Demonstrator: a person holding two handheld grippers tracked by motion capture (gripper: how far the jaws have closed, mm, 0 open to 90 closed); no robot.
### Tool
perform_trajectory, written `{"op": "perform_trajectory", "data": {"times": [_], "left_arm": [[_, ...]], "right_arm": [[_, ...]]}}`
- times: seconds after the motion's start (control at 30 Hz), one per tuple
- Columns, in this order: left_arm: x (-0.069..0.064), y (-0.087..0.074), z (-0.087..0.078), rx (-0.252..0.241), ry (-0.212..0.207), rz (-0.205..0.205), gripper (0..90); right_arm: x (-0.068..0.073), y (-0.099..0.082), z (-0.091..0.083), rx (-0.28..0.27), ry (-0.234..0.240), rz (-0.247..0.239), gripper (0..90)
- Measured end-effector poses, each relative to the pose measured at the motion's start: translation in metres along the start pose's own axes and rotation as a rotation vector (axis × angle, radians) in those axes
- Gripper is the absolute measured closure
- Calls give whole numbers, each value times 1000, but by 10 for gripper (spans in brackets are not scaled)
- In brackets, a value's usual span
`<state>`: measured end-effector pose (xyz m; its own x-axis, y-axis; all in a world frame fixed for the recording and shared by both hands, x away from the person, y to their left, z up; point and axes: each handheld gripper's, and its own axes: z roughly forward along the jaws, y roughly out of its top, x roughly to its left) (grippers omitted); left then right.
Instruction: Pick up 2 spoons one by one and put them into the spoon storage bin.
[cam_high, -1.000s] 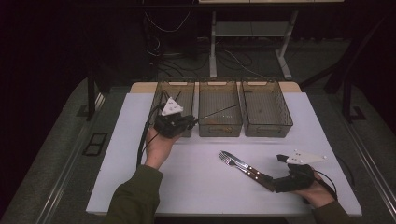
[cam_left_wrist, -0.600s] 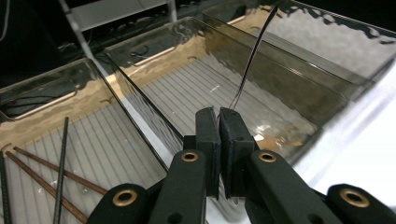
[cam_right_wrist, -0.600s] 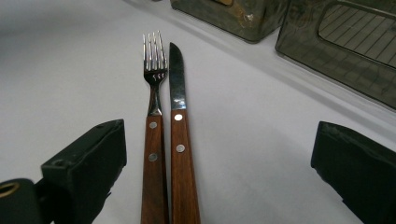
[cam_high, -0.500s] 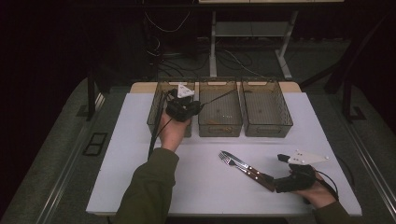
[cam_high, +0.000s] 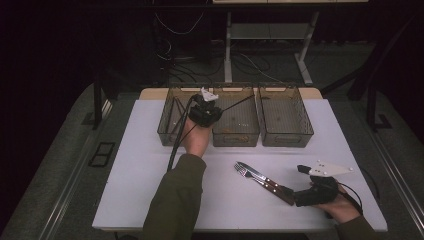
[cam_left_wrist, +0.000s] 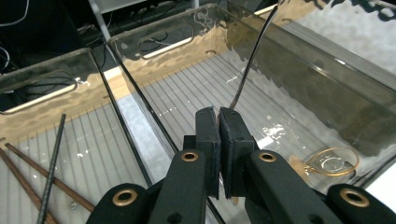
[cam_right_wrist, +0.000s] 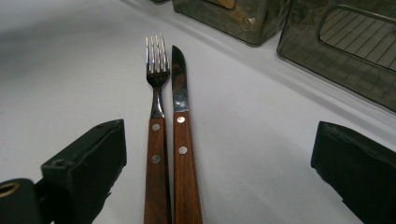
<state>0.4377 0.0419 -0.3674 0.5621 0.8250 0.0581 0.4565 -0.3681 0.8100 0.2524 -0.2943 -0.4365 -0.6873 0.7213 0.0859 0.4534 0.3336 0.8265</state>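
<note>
Spoon (cam_left_wrist: 252, 60): one, thin metal handle clamped in left gripper (cam_left_wrist: 219, 116) over middle bin (cam_high: 235, 131); three bins. Right gripper (cam_right_wrist: 219, 154) wide open, empty, straddling one fork (cam_right_wrist: 156, 116), one knife (cam_right_wrist: 181, 116) on worktop (cam_high: 135, 165).

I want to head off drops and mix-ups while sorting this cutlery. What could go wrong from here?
1. The left gripper pinches only the end of a thin metal utensil above the middle bin; it may swing or slip.
2. The fork and knife lie touching between the right gripper's open fingers, so closing could take both.
</note>
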Motion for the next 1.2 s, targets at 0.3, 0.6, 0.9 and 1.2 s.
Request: {"op": "perform_trajectory", "data": {"times": [0.3,0.6,0.9,1.2], "left_arm": [[-6,-6,10,58,30,18,865],[-9,-13,17,85,7,14,852],[-12,-12,17,47,-23,9,714],[-9,-11,8,38,-95,52,564]], "right_arm": [[0,0,-1,-1,0,-2,35],[0,0,-1,0,0,-1,35],[0,0,-1,-1,0,0,35],[-1,0,-1,-4,-5,3,35]]}}
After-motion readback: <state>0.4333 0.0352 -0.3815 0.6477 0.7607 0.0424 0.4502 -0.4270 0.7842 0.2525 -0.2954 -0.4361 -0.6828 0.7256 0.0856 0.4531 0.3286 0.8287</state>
